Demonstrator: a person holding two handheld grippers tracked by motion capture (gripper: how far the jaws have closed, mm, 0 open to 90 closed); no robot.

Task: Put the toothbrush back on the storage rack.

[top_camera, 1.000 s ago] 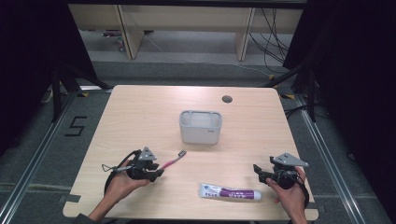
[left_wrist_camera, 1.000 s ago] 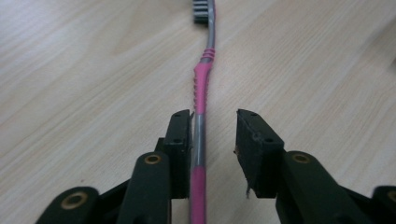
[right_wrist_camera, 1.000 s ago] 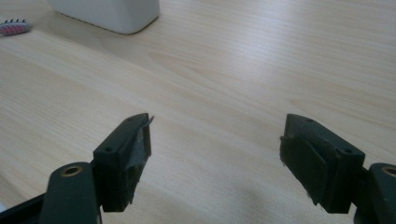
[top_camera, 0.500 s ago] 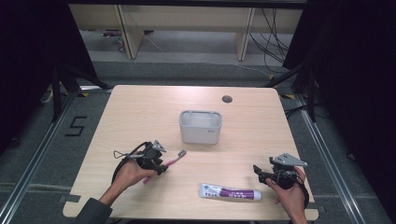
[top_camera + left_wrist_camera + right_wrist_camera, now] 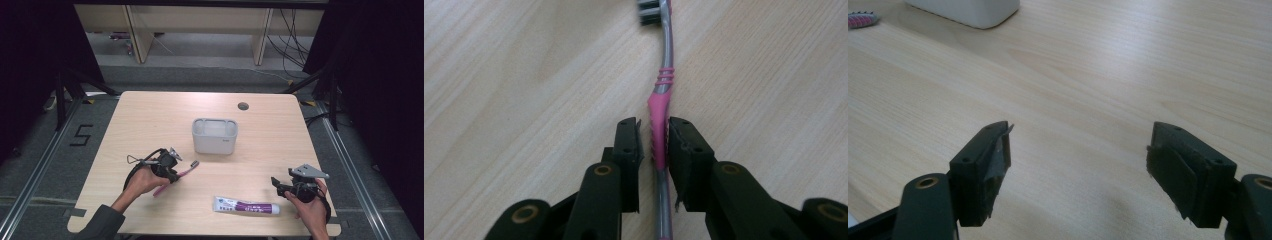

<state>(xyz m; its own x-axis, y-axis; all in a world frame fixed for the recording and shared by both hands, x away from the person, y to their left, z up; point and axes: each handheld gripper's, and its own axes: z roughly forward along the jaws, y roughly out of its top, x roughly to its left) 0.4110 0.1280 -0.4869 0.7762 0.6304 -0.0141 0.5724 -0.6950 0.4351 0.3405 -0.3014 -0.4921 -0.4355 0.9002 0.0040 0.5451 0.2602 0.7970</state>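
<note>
The fingers (image 5: 629,145) of the left gripper (image 5: 654,142) have just been closing around the pink handle of a toothbrush (image 5: 663,85); one finger touches the handle and the other sits a sliver off it, so they are not yet pinching it. The toothbrush lies flat on the wooden table (image 5: 150,120), its bristled head pointing away from the gripper, toward a white box (image 5: 214,135) near the table's middle. In the high view the left gripper (image 5: 172,167) sits over the toothbrush (image 5: 186,170) at the table's near left. The right gripper (image 5: 1078,165) hovers with its fingers spread wide and nothing between them, at the near right (image 5: 280,185), just beside a tube of toothpaste (image 5: 247,205) lying flat.
</note>
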